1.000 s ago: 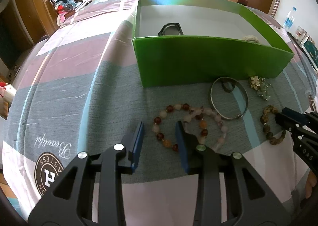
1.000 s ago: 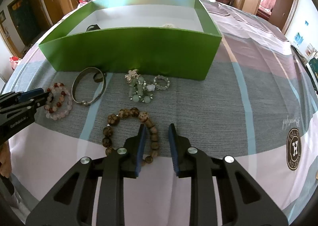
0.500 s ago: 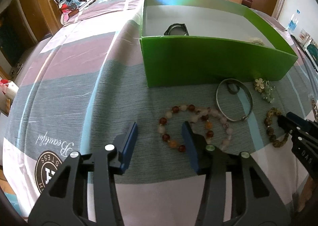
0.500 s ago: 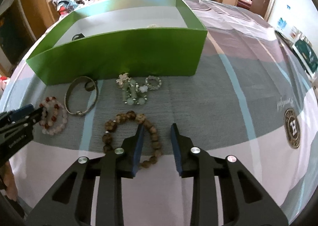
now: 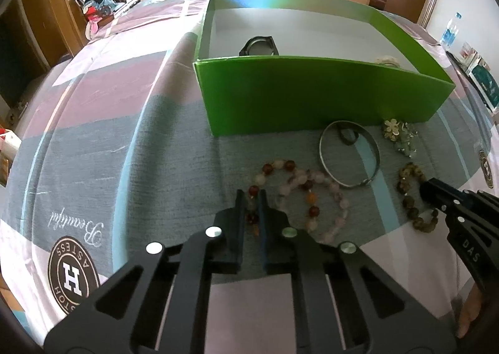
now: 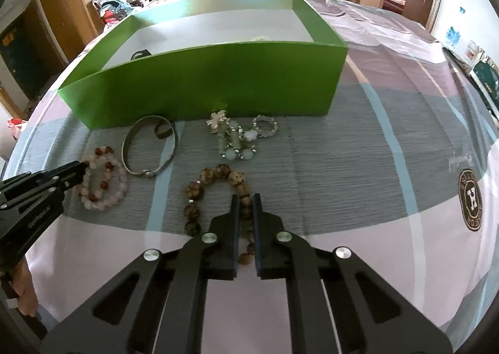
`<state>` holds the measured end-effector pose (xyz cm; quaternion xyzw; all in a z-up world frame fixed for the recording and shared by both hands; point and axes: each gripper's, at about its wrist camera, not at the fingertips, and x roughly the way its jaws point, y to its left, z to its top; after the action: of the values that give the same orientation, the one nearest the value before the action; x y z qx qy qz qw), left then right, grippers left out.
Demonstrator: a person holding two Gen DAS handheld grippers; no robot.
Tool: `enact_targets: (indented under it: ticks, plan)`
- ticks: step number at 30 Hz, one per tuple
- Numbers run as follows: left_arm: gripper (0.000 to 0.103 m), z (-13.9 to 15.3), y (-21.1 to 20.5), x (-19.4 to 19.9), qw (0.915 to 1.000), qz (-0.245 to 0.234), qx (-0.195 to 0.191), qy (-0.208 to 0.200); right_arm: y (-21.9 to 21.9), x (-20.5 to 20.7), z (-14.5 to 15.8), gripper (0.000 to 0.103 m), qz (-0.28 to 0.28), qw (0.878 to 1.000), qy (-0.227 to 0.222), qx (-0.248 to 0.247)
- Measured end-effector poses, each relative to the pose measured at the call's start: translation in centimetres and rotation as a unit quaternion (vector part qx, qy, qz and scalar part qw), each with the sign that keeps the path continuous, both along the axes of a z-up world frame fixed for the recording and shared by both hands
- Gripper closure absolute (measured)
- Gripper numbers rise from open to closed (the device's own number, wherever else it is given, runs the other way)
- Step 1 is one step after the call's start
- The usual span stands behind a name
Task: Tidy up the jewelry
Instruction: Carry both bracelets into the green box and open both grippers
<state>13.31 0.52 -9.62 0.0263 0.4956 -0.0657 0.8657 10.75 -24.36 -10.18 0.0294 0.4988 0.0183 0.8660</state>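
Observation:
A pink-and-red bead bracelet (image 5: 312, 185) (image 6: 103, 182) lies on the striped tablecloth in front of a green box (image 5: 312, 95) (image 6: 218, 79). My left gripper (image 5: 251, 195) (image 6: 75, 167) has its jaws closing, and the pads pinch the bracelet's near-left beads. To the right lies a brown bead bracelet (image 6: 218, 171) (image 5: 408, 195). My right gripper (image 6: 245, 198) (image 5: 425, 187) is closing too, with that bracelet's near beads squeezed between its pads. Both bracelets rest on the cloth.
A silver bangle (image 5: 324, 154) (image 6: 128, 151) with a dark ring (image 5: 348, 136) inside it lies by the box front. Pale green stone pieces (image 6: 234, 139) and a small beaded ring (image 6: 265, 126) lie beside it. In the box are a watch (image 5: 259, 47) and a white item (image 5: 386, 60).
Both grippers stood open over their bracelets before. Each has now shut on the beads. The right gripper has rolled slightly. The bracelets stay on the cloth.

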Motion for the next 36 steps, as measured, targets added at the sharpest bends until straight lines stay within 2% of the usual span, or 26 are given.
enact_targets:
  ticks: [6,17,26,32,36]
  plan:
    - [0.095,1.2,0.3,-0.6,0.9999,0.005,-0.005,-0.015,-0.8,0.2,0.7,0.095,-0.002,1.0,-0.008,0.003]
    - [0.095,5.6,0.0,-2.5,0.9971,-0.002,-0.014,-0.075,-2.1,-0.6,5.4,0.095,-0.005,0.998,-0.07,0.009]
    - [0.095,7.6,0.0,-2.8,0.9947,-0.008,-0.017,-0.101,-1.6,-0.8,8.1,0.095,0.008,0.995,-0.098,0.01]
    - [0.095,10.1,-0.5,-2.6,0.9909,-0.023,-0.018,-0.131,-1.2,-0.4,11.0,0.095,0.029,0.991,-0.127,0.012]
    - [0.095,12.1,-1.0,-1.8,0.9874,-0.033,-0.015,-0.154,-0.8,0.3,14.1,0.095,0.047,0.985,-0.163,0.0]
